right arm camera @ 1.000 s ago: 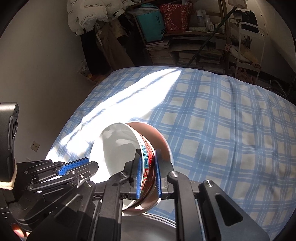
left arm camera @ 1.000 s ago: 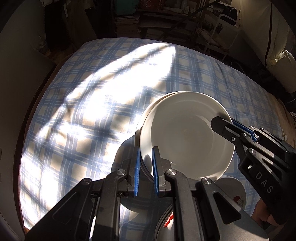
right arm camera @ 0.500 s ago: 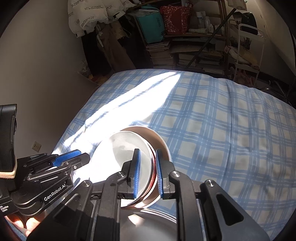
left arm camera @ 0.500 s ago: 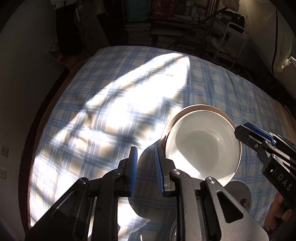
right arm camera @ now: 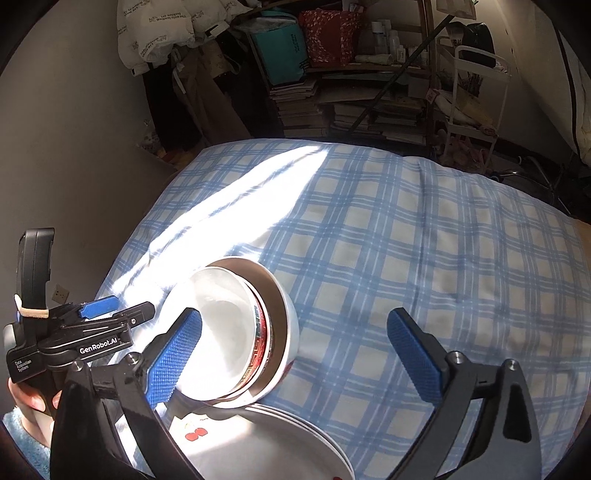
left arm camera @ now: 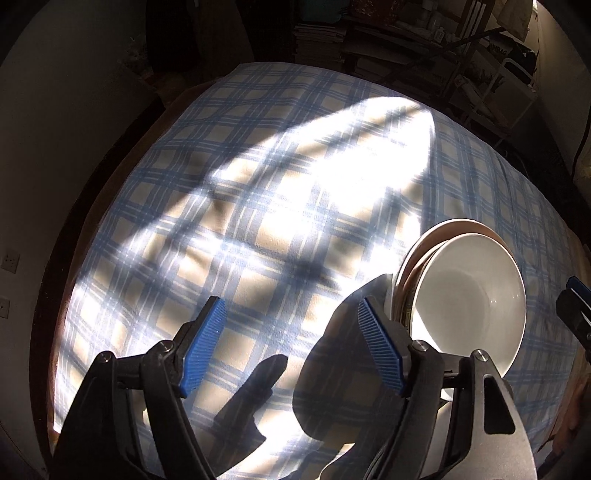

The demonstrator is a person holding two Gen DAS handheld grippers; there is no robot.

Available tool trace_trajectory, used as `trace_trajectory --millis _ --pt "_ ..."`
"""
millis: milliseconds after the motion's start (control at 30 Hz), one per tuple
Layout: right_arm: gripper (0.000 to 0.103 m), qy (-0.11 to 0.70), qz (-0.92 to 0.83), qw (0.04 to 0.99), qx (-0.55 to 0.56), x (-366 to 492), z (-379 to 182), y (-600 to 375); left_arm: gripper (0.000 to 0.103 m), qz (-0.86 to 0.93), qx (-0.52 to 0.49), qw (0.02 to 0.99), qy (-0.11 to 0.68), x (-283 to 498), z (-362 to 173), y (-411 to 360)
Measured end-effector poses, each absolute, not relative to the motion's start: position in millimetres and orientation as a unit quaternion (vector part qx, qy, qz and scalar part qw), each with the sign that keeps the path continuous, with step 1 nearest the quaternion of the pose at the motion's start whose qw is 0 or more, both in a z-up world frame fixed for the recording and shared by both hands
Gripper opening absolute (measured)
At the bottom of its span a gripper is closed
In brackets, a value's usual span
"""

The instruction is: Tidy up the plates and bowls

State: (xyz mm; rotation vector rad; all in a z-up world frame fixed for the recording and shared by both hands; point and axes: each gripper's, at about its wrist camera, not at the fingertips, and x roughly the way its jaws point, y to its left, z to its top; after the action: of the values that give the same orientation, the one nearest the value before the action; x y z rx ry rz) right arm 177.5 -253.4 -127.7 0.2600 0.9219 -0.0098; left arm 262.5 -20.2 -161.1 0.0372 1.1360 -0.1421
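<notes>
Two grippers are hovering over the checked blue bedspread (right arm camera: 424, 258), and we are holding both with their jaws spread wide, gripping nothing. We are angling the left gripper (left arm camera: 291, 343) downward at the sunlit cloth, its ribbed blue pads (left arm camera: 203, 347) standing well apart, with the nested bowls just beside its right finger. We are tilting the right gripper (right arm camera: 295, 354) down in the same manner, its blue pads (right arm camera: 173, 362) parted to either side of the bowls, touching neither as far as we can tell. In the right wrist view our left hand (right arm camera: 29, 402) is showing at the lower left, wrapped around the other tool's handle.

The bowls are resting on the bedspread: a white bowl (right arm camera: 221, 332) with a red patterned band on its outside is sitting tilted inside a larger bowl (right arm camera: 284, 325) with a tan interior. Just below them, a stack of white plates (right arm camera: 295, 443) is lying at the frame's bottom edge, one showing small red marks we cannot make out.

On the left tool's body we are reading "GenRobot.AI" and, smaller, "Data Acquisition System". Printing on the white sacks (right arm camera: 159, 33) is too small for us to read.
</notes>
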Motion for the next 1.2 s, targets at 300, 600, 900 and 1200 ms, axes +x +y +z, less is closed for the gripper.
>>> trace_trajectory --millis 300,600,900,1200 --pt "0.103 0.458 -0.032 0.877 0.142 184 -147 -267 0.079 -0.077 -0.022 0.825 0.559 272 -169 -7" --pt "0.103 0.473 -0.054 0.867 0.148 187 -162 -275 0.08 -0.11 -0.053 0.802 0.584 275 -181 -13" --pt "0.103 0.484 -0.064 0.857 0.166 189 -174 -282 0.08 -0.136 -0.051 0.802 0.579 272 -177 -20" --pt "0.103 0.489 -0.061 0.851 0.181 189 -178 -283 0.08 -0.143 -0.056 0.803 0.576 274 -178 -20"
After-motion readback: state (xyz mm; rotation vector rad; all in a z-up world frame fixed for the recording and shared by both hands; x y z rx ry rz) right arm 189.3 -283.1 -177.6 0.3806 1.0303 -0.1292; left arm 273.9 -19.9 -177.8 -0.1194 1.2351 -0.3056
